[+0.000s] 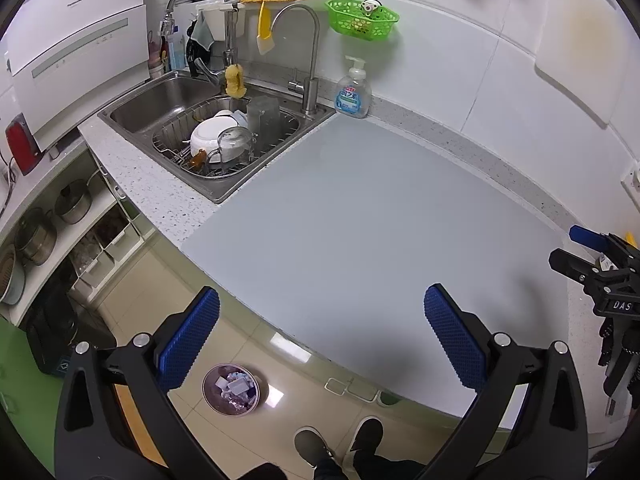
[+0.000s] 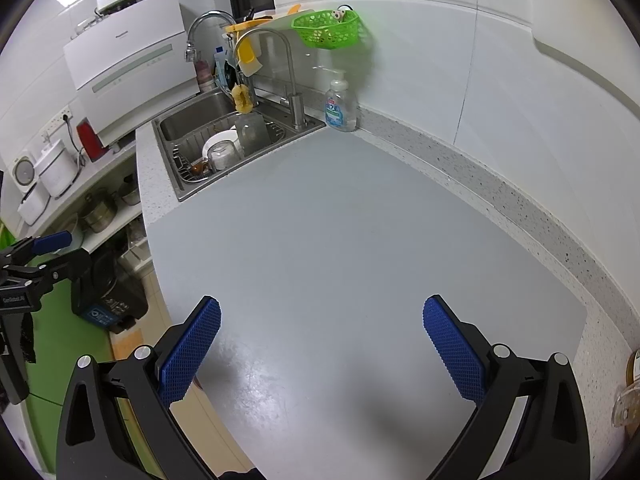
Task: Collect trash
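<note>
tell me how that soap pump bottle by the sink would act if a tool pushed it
The soap pump bottle stands tall on a fairly narrow base, so a push near the pump would probably tip it rather than slide it. Its clear plastic looks smooth and rounded, likely slippery between pads. It appears partly full, so probably moderately heavy, with liquid that may slosh.

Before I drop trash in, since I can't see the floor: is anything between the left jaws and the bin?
Nothing visible. The left gripper is open over the counter edge, and the trash bin stands on the floor below, uncovered.
</note>
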### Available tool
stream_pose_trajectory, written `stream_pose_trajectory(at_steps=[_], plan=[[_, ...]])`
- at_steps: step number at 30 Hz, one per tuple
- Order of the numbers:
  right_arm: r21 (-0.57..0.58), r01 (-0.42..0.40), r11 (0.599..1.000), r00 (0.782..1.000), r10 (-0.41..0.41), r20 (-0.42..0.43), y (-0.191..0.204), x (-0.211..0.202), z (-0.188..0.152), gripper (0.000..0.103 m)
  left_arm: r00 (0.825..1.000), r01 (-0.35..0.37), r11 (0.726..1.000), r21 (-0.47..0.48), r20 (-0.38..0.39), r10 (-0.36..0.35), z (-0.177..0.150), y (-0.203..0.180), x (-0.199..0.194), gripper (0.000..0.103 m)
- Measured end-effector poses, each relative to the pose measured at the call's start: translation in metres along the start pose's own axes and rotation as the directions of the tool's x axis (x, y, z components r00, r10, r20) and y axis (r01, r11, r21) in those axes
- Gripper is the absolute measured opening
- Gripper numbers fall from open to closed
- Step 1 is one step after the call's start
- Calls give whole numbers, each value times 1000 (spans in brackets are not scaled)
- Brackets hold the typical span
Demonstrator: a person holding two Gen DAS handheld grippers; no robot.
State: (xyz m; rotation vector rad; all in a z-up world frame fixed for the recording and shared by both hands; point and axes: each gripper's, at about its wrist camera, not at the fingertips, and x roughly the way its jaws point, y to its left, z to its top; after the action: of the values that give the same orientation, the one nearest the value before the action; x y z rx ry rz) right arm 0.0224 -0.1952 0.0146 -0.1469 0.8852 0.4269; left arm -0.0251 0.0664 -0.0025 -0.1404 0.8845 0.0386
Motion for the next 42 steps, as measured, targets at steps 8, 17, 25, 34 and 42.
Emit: stream_pose_trajectory(at_steps=[8, 17, 25, 34, 42], plan=[[0, 0, 1000, 1000, 0, -2, -1, 1, -1, 97, 1000, -1, 1000, 17, -20, 1, -1, -2, 5, 100], [-2, -2, 1000, 1000, 2, -3, -2, 1, -3, 97, 999, 31, 999, 30, -23, -30, 0, -9, 5, 100], [-1, -3, 1000, 1000, 3, -3, -2, 1, -5, 97, 1000, 12, 999, 40, -13, -12, 1, -16, 2, 100], [-8, -7, 1000, 1000, 7, -3, -1, 1, -7, 97, 1000, -28, 999, 34, 14, 28, -1, -16, -4, 100], [-8, -7, 1000, 1000, 7, -4, 0, 1, -7, 97, 999, -30, 999, 26, 21, 30, -1, -15, -7, 100]])
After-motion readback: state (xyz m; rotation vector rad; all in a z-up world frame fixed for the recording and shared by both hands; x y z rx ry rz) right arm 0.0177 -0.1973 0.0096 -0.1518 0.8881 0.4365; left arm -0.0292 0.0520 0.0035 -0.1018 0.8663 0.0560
